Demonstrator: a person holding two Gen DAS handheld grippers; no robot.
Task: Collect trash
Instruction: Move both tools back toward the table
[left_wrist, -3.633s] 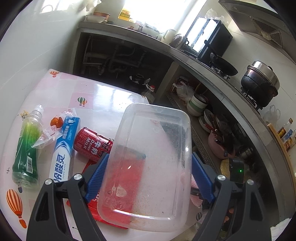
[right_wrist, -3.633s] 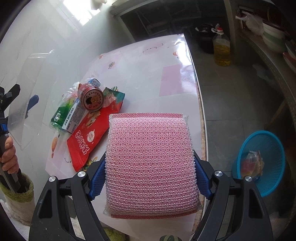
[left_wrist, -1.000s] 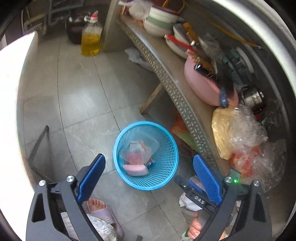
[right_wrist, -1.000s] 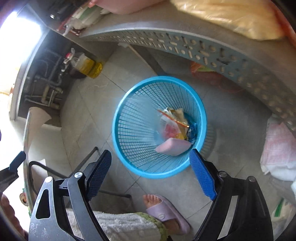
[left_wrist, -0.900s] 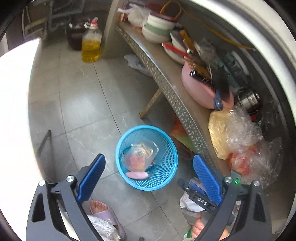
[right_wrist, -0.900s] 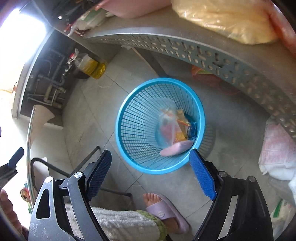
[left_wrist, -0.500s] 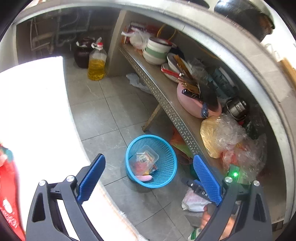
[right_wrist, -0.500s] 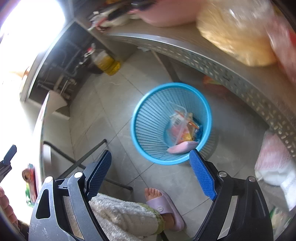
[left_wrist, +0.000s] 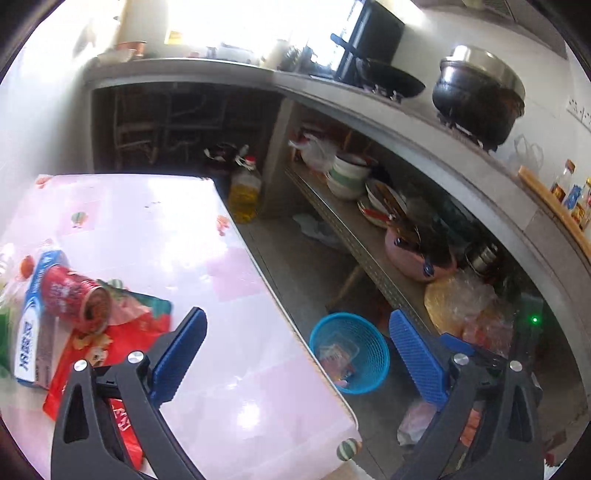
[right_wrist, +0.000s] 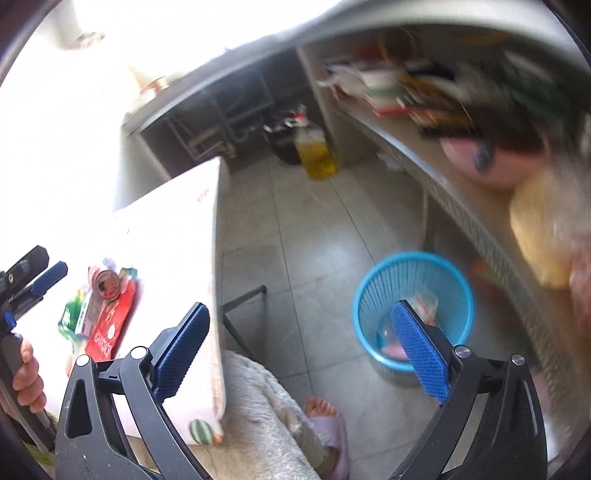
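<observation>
The blue mesh trash basket (left_wrist: 364, 341) stands on the floor beside the table and holds the clear container and pink sponge; it also shows in the right wrist view (right_wrist: 417, 273). On the table lie a red can (left_wrist: 74, 299), a toothpaste box (left_wrist: 31, 332), a red snack bag (left_wrist: 118, 339) and a green bottle at the left edge. The same pile shows in the right wrist view (right_wrist: 103, 306). My left gripper (left_wrist: 295, 358) is open and empty over the table's near corner. My right gripper (right_wrist: 303, 347) is open and empty above the floor.
The pink table (left_wrist: 166, 236) has its edge running next to the basket. A metal shelf (left_wrist: 354, 236) with bowls and bags lines the right. An oil bottle (left_wrist: 245, 192) stands on the floor. A person's foot in a slipper (right_wrist: 328, 417) is near the basket.
Both grippers have let go of the container and sponge, now in the basket. Both have swung up and left, from over the basket toward the table; the trash pile is back in view.
</observation>
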